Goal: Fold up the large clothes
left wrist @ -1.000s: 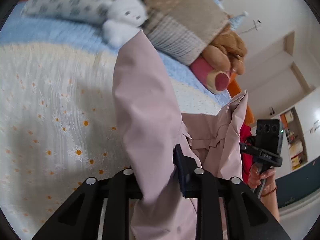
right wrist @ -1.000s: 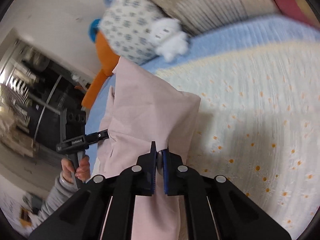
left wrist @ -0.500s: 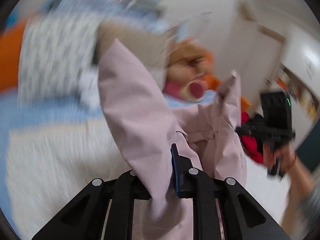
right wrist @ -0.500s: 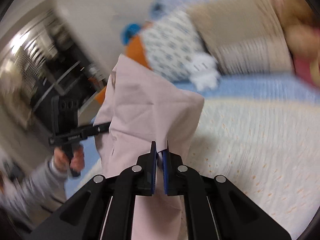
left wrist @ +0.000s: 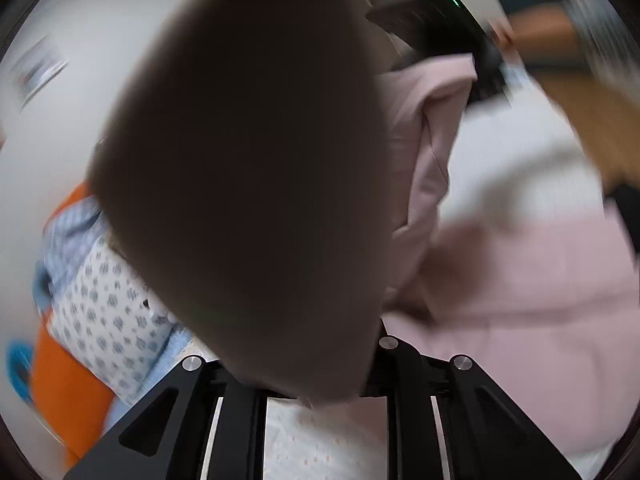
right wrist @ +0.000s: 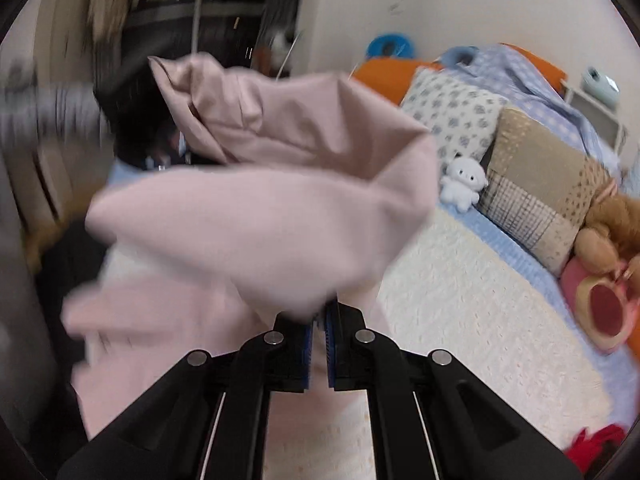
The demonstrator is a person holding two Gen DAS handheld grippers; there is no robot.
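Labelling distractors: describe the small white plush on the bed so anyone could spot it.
On the bed, look along the row of pillows at its head. The white plush sits between the dotted pillow and the beige patchwork pillow: tiny, pure white, with a face.

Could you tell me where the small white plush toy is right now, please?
In the right wrist view, the white plush sits right of centre on the bed, against the patterned pillow and beside the beige cushion.

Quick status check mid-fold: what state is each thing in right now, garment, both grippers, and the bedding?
pink garment: lifted off the bed, bunched, blurred.
right gripper: shut on the pink garment.
left gripper: fabric between its jaws, draped over the lens.
cream bedspread: spread flat.
patterned pillow: propped at the bed's head.
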